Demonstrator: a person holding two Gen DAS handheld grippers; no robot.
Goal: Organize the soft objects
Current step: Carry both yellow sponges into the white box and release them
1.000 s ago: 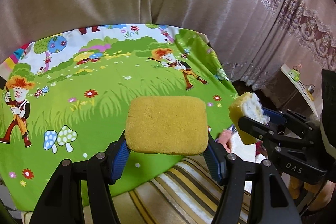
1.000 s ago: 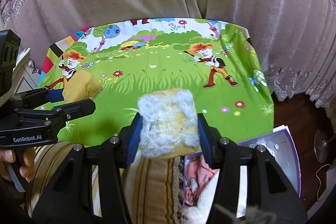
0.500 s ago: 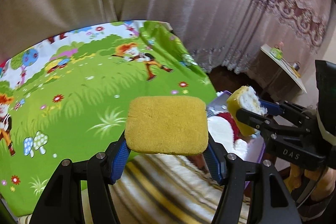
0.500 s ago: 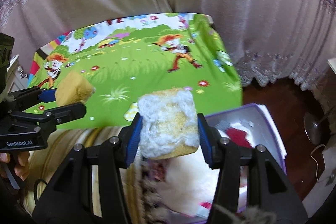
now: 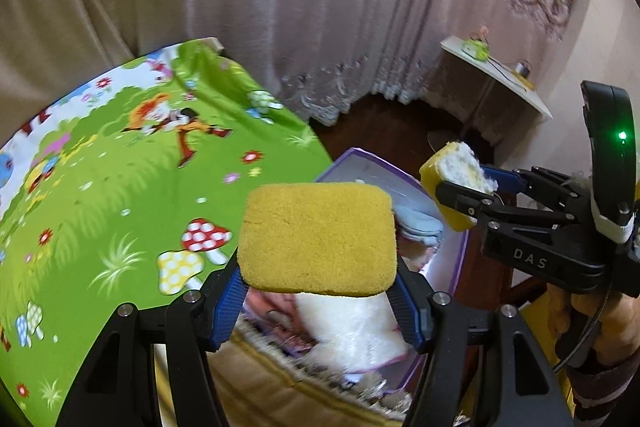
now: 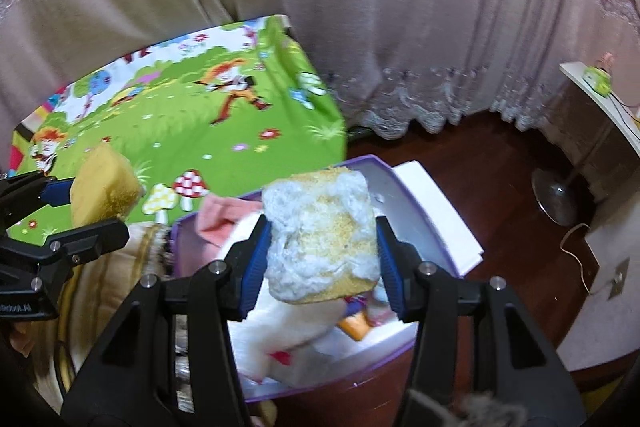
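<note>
Mid-transfer: left gripper (image 5: 318, 291) clamped on yellow sponge (image 5: 318, 239), right gripper (image 6: 320, 263) clamped on worn, white-crusted sponge (image 6: 322, 237), both held above purple-rimmed bin (image 6: 400, 349) right of cartoon cloth (image 5: 120, 195). Soft items already binned; both sponges unreleased.

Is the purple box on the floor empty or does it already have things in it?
Not empty. The purple box is open, and the right wrist view shows soft things in it: pink cloth and white fluffy fabric.
</note>
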